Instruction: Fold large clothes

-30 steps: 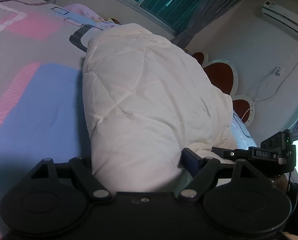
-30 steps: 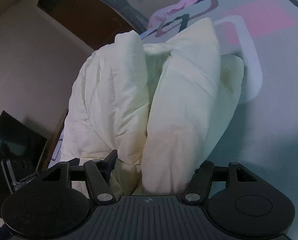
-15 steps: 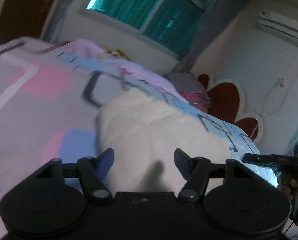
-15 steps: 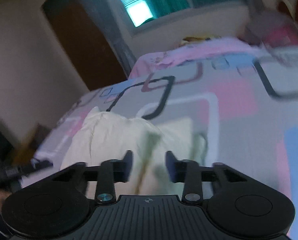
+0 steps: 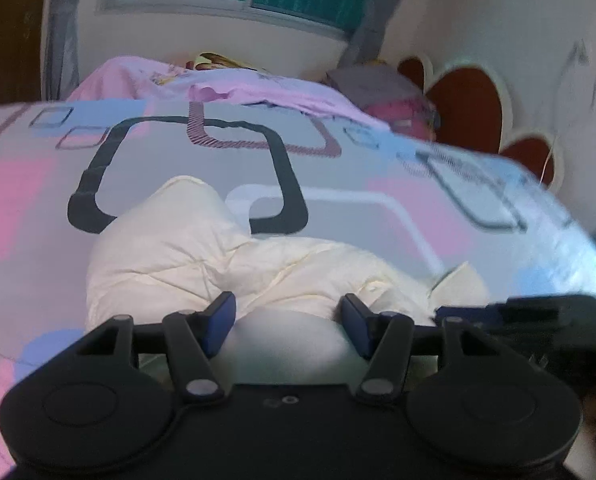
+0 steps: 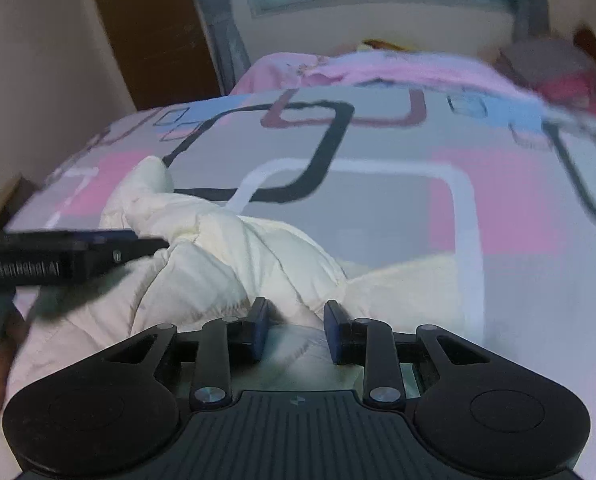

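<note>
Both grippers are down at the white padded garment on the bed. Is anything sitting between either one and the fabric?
Nothing visible. The white garment bulges straight up between the closing left gripper fingers, and the right gripper has a fold of it between its pads. Only bare patterned bedspread lies beyond.

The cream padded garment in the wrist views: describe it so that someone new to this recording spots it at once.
Find the bed, spread with a grey cover of pink and blue blocks and dark rounded squares. On its near part lies the cream quilted garment, bunched and puffy. It is the only plain, unpatterned thing there; the pink bedding lies further back.
</note>
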Available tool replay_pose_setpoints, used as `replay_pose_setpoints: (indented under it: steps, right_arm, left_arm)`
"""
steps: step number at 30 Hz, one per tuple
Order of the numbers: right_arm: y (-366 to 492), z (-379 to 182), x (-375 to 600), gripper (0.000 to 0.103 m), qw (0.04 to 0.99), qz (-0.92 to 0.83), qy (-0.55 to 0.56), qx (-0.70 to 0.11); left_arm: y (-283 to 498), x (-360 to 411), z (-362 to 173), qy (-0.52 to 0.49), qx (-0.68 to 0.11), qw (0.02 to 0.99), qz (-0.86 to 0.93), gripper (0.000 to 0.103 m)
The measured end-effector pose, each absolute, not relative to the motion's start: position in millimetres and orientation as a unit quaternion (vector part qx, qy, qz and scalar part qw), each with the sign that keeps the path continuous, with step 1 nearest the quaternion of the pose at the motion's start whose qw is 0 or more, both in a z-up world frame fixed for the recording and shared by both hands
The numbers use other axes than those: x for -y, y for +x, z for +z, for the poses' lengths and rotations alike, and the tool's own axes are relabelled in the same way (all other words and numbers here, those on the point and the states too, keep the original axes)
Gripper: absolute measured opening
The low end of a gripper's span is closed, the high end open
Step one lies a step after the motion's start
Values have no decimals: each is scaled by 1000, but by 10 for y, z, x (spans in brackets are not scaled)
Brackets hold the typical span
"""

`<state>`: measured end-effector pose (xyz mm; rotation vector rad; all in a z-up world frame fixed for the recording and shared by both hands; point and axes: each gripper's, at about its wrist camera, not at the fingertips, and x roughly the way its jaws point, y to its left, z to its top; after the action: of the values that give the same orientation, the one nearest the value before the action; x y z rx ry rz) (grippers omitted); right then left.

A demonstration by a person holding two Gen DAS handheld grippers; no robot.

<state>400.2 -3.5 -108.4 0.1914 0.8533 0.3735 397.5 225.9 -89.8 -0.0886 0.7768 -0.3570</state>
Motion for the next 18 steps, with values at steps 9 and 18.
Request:
replay_pose_setpoints:
  steps: [9,18]
  right_arm:
    - [3836,-816,76,30,897,168,78,-401]
    - [3108,-326,154,48,901,227,71,-362]
  left_arm:
    - [3854,-2173,-781,-3,-377,913,-156,57]
    - [3026,-2225,-308,-17,-327,934,-146,59]
